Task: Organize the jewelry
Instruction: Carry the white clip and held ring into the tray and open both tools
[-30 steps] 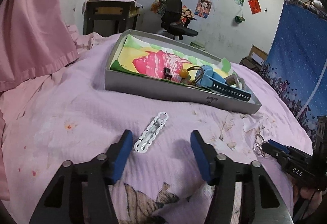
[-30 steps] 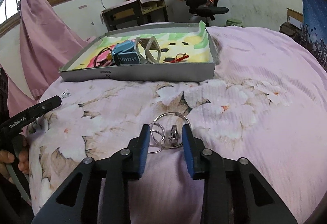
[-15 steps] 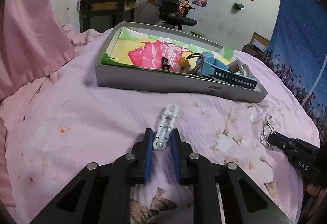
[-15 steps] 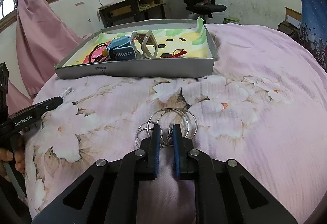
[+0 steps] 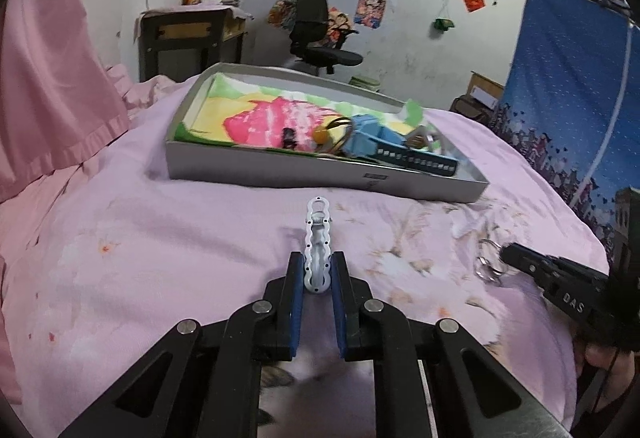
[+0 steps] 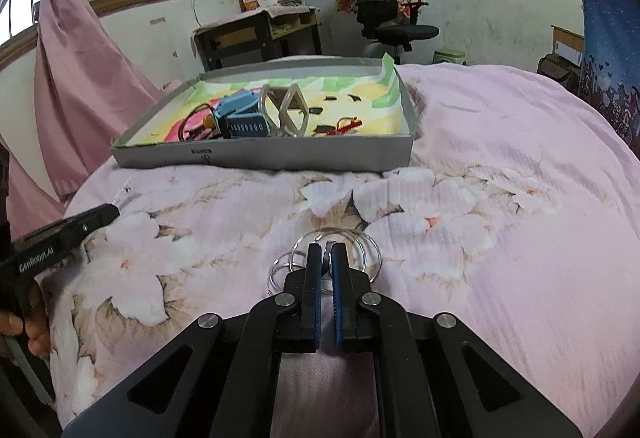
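In the left wrist view my left gripper [image 5: 317, 258] is shut on the near end of a white wavy hair clip [image 5: 318, 234]. The clip sticks out forward, just above the pink bedspread. In the right wrist view my right gripper [image 6: 327, 250] is closing its jaws tight on a bunch of thin silver rings [image 6: 374, 254] that lies on the bedspread, with a small metal piece pinched between the pads. Beyond both stands a grey box [image 6: 260, 158] lined with bright paper. It holds a blue strap [image 6: 240, 118], clear angular bangles [image 6: 294, 110] and a red clip [image 6: 348, 124].
The floral bedspread [image 6: 480, 238] slopes away to the right. A pink curtain [image 5: 52, 70] hangs at the left, a blue cloth [image 5: 568, 98] at the right. A desk [image 6: 260, 34] and an office chair [image 6: 384, 10] stand behind the bed. A hand [image 6: 24, 322] holds the other gripper.
Both grippers went from open to shut, the left on the white clip and the right on the rings. The clip now points straight ahead and is raised slightly.
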`<state>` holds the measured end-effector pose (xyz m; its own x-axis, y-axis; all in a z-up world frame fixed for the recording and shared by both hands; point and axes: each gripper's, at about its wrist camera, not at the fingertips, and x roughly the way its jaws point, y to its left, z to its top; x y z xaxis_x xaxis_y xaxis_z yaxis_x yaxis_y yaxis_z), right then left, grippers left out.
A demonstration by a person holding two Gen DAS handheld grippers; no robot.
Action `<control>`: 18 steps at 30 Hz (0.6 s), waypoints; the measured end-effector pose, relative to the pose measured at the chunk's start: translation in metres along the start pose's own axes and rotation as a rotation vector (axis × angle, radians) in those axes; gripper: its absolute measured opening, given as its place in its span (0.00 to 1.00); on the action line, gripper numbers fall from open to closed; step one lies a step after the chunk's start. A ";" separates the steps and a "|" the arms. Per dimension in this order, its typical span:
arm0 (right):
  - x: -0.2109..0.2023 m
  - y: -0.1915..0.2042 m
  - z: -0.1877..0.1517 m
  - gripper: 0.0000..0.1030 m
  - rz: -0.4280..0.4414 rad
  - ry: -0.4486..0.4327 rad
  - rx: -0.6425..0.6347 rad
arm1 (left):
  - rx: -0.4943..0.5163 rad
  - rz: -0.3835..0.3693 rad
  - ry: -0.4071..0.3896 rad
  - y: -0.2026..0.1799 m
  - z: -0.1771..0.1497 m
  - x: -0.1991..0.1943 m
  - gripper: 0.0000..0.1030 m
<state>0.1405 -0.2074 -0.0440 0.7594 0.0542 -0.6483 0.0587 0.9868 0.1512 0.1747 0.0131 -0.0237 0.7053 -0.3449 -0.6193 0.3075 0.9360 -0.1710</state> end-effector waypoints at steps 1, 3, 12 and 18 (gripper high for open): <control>-0.001 0.000 0.001 0.05 0.005 -0.010 0.003 | 0.007 -0.006 -0.004 -0.002 0.000 -0.001 0.13; -0.004 0.001 0.002 0.05 0.013 -0.032 0.004 | 0.019 -0.012 -0.015 -0.006 -0.001 -0.003 0.13; -0.017 0.011 0.012 0.05 0.050 -0.118 -0.029 | 0.047 -0.020 -0.092 -0.021 0.005 -0.016 0.13; -0.021 0.010 0.022 0.05 0.069 -0.154 -0.015 | -0.008 -0.034 -0.163 -0.023 0.026 -0.012 0.12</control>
<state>0.1398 -0.2021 -0.0125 0.8518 0.0985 -0.5146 -0.0053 0.9837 0.1796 0.1759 -0.0059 0.0077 0.7894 -0.3822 -0.4804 0.3280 0.9241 -0.1963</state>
